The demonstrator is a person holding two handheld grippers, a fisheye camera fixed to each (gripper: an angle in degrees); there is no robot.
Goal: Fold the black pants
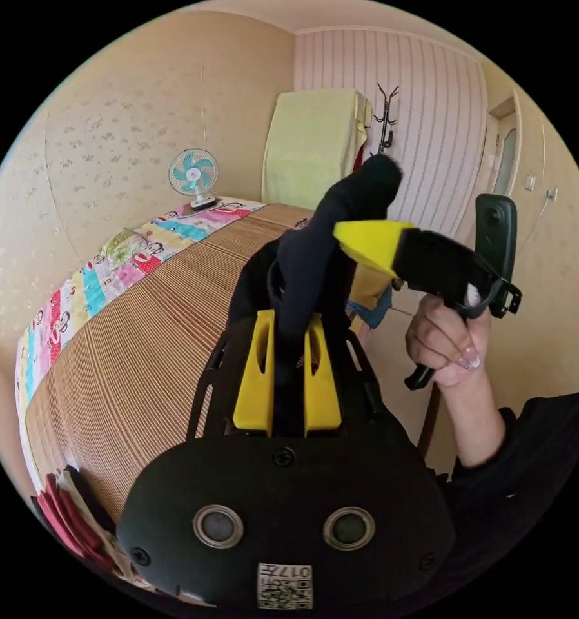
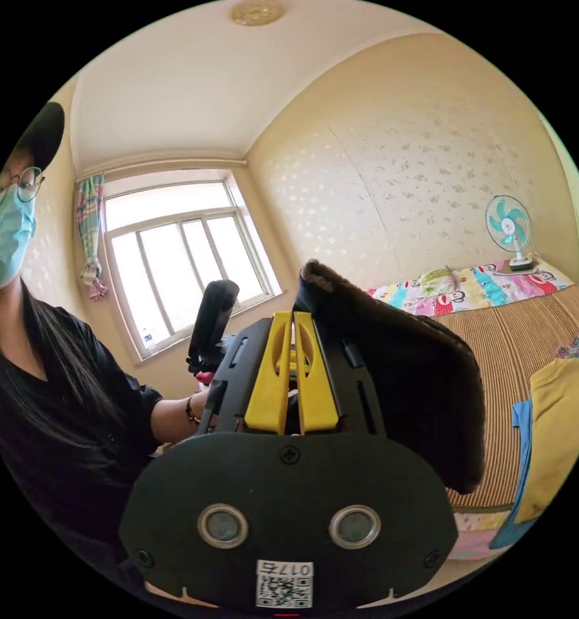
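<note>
Both grippers hold the black pants [image 1: 315, 258] up over the bed [image 1: 141, 335]: left gripper [image 1: 287, 322] and right gripper [image 2: 294, 322] each pinch cloth between nearly closed fingers. Soft, limp fabric; best gripped at waistband corners

This is a bedroom in a home. A bed [image 1: 141, 335] takes up much of the room, laid with a woven bamboo mat [image 2: 515, 361] over a bright cartoon-print sheet [image 1: 109, 271]. A small teal desk fan [image 2: 510, 231] stands at the far end of the bed, against patterned cream wallpaper [image 2: 399, 180]. A coat stand [image 1: 386, 119] rises by a striped wall, next to a tall thing draped in yellow-green cloth [image 1: 315, 145] (what is under it cannot be told). A wide window [image 2: 180, 258] with a tied-back curtain [image 2: 91, 225] lets in daylight, and a round ceiling ornament [image 2: 257, 11] sits overhead. Folded clothes, yellow [image 2: 563, 419] and blue, lie on the bed.
</note>
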